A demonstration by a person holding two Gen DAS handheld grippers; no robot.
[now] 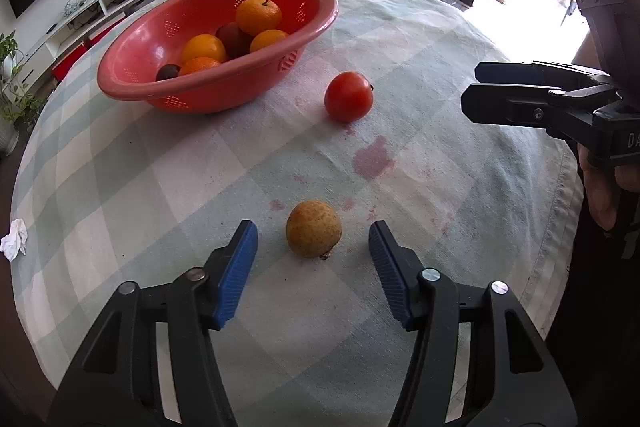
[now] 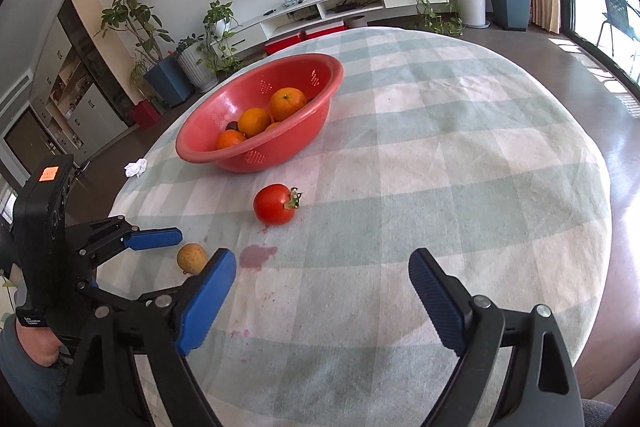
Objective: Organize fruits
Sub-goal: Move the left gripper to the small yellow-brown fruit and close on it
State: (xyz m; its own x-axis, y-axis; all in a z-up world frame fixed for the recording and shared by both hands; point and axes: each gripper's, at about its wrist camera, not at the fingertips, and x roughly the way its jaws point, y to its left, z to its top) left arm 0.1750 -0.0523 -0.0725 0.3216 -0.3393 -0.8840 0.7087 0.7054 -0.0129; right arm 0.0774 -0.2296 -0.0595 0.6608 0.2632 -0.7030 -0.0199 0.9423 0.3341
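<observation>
A small yellow-brown speckled fruit (image 1: pixel 314 234) lies on the checked tablecloth between the open fingers of my left gripper (image 1: pixel 313 237), untouched; it also shows in the right wrist view (image 2: pixel 191 257). A red tomato (image 1: pixel 348 96) lies farther out, also seen from the right wrist (image 2: pixel 276 203). A red colander bowl (image 1: pixel 140 39) holds several oranges and dark fruits; it shows in the right wrist view too (image 2: pixel 208 123). My right gripper (image 2: pixel 322 275) is open and empty above the cloth, short of the tomato. In the left wrist view it shows side-on (image 1: pixel 472 99).
The round table's cloth (image 2: pixel 460 155) has reddish stains near the fruits. A crumpled white tissue (image 1: pixel 14 239) lies at the table's left edge. Beyond are a TV, a low cabinet, potted plants and a glass door.
</observation>
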